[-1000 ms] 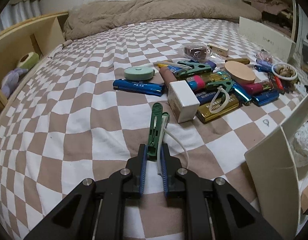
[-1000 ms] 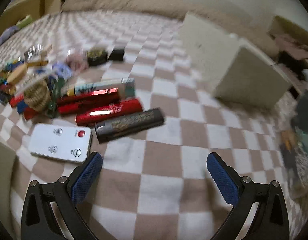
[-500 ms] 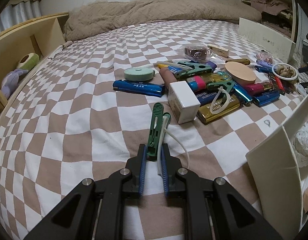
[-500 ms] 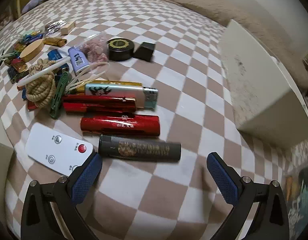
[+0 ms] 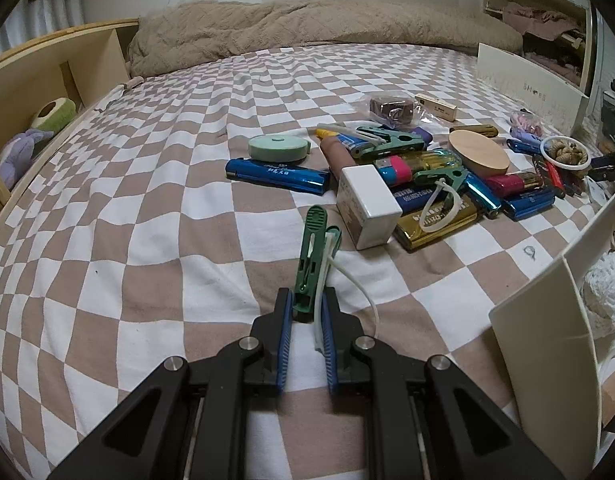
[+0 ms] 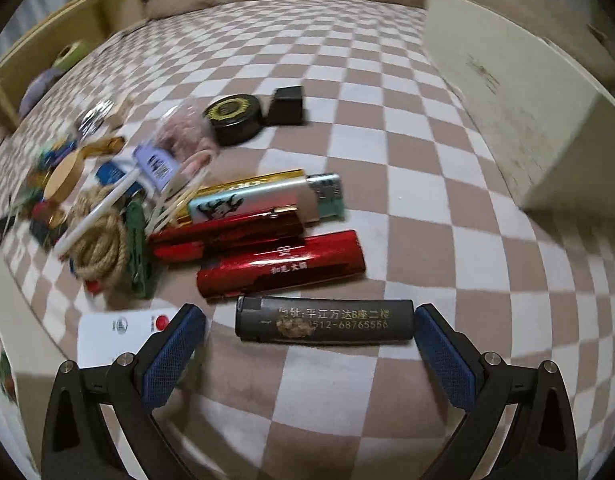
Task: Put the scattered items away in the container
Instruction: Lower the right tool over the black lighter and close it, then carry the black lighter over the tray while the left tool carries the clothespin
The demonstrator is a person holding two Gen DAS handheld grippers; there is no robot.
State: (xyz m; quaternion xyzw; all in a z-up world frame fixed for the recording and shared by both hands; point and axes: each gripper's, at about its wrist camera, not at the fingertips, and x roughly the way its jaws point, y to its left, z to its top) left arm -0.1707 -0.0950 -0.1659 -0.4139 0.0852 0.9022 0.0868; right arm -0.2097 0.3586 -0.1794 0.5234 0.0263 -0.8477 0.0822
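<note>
Right tool (image 6: 307,332) spread wide, low over checkered bedspread (image 6: 427,208). Dark lighter (image 6: 323,320) lying crosswise between the pads, touching neither. Red lighter (image 6: 281,266) just beyond it. White remote (image 6: 115,334) partly behind left pad. Rope coil (image 6: 99,240) further left.

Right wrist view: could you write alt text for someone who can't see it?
An open claw straddles a dark grey lighter lying crosswise on a checkered bedspread. Behind it lie red lighters, a white remote, coiled rope and a blurred heap of small items.
</note>
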